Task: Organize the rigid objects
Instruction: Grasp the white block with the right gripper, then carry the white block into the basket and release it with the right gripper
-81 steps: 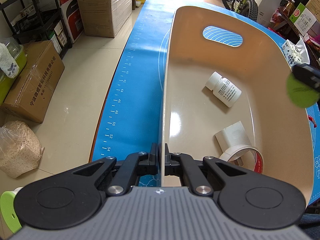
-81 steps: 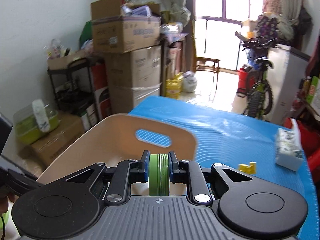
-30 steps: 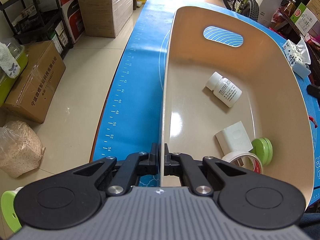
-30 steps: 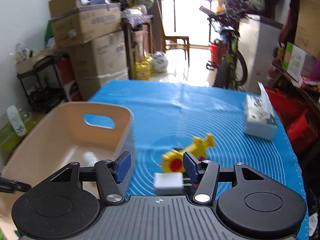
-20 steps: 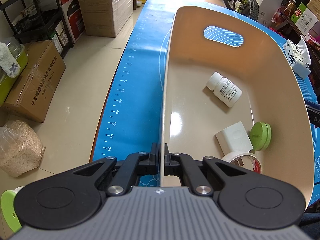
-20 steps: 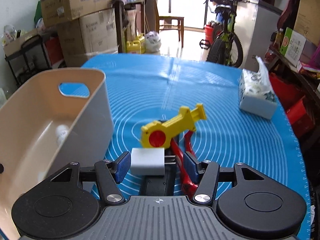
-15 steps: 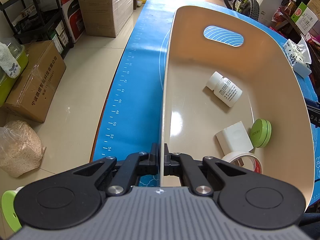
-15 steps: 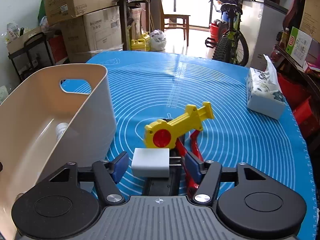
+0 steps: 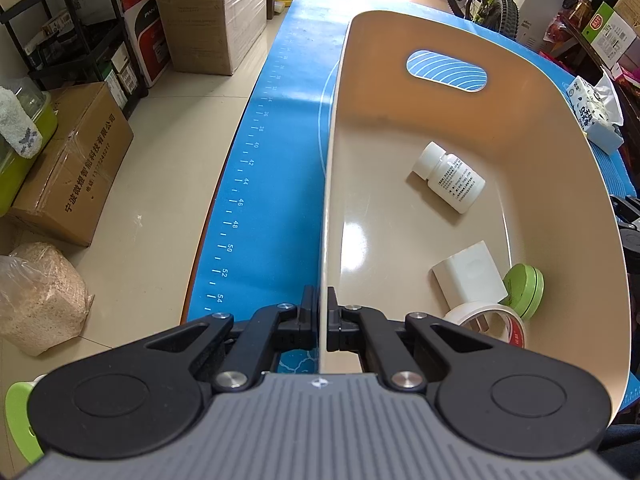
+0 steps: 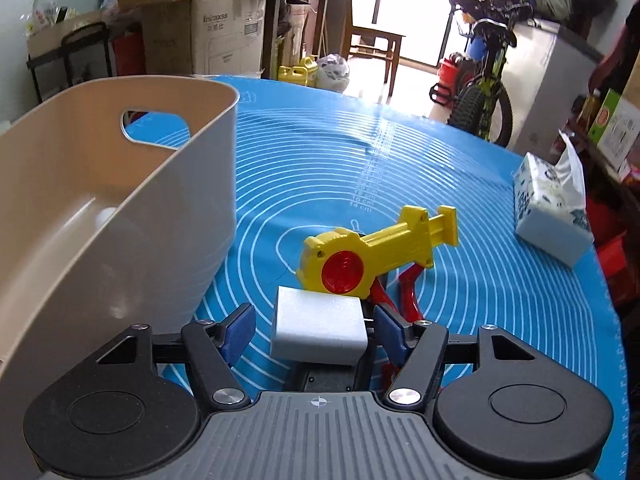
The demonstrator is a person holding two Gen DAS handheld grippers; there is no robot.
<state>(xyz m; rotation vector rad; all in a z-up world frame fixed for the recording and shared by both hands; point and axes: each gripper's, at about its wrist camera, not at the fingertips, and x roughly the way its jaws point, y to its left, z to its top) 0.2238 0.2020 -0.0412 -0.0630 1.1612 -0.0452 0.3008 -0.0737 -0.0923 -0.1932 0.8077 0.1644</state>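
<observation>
Left gripper (image 9: 323, 320): clamped on bin (image 9: 520, 92) rim. Right gripper (image 10: 316, 330): jaws closing, unclamped, around white block (image 10: 320, 330), probably next: grip, lift.

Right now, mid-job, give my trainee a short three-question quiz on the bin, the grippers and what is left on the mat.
1. True or false: the left gripper is clamped on the beige bin's rim.
2. Which item lies between the right gripper's open fingers: A) white block, B) yellow toy, C) tissue pack?
3. Name the four things already in the bin.

Key
1. True.
2. A; its jaws have just been closing, but gaps show on both sides of the block.
3. White bottle, white box, green tin, tape roll.
</observation>
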